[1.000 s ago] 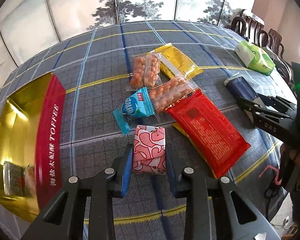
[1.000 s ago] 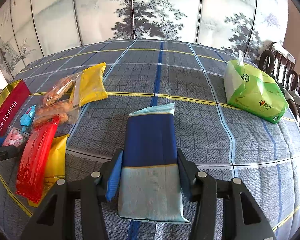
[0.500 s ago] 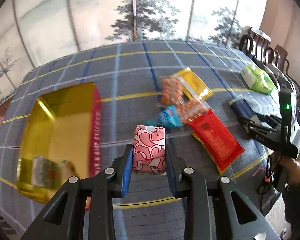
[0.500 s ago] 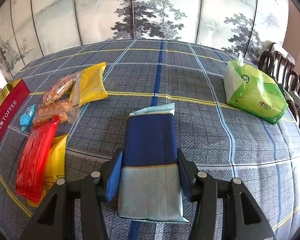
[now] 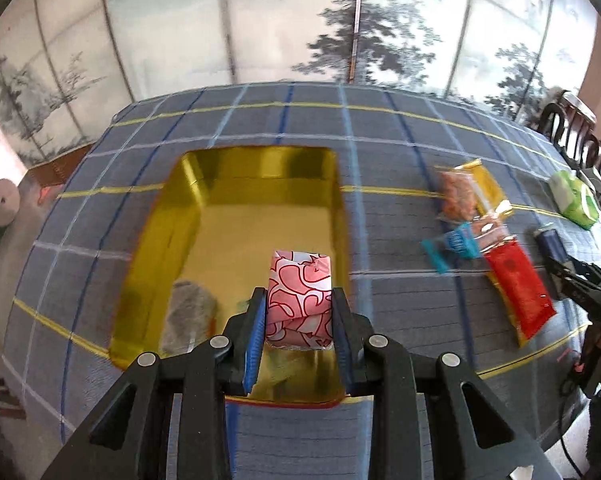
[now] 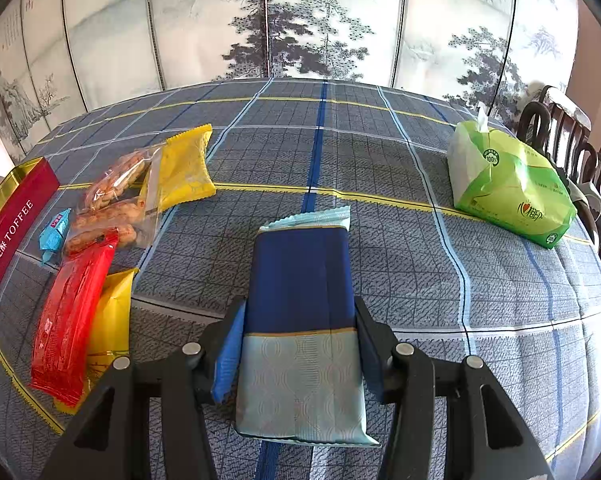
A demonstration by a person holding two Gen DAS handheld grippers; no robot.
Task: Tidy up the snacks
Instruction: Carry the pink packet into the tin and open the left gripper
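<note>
A: Left gripper?
B: Clenched on the pink-and-white patterned snack, both blue pads against its sides. Snack is off the table, hanging over the near end of the gold toffee tin.

A: Anything in the tin?
B: One greyish packet at the near left of the tin floor. Blurred, can't tell what it is.

A: Right gripper?
B: Grasping the blue snack pack, dark blue at the far end, pale blue at the near end. Jaws sit against both long edges. The pack seems to lie flat on the plaid tablecloth; whether it's lifted at all, can't tell.

A: The other snacks?
B: Cluster left of the right gripper: red packet lying over a yellow packet, two clear bags of peanuts on top of a second yellow pack, small cyan packet just beside the tin's red side, printed TOFFEE.

A: Non-snack stuff?
B: Green tissue pack at the far right, well apart from the snacks. Dark wooden chairs behind it. Painted folding screen along the back.
</note>
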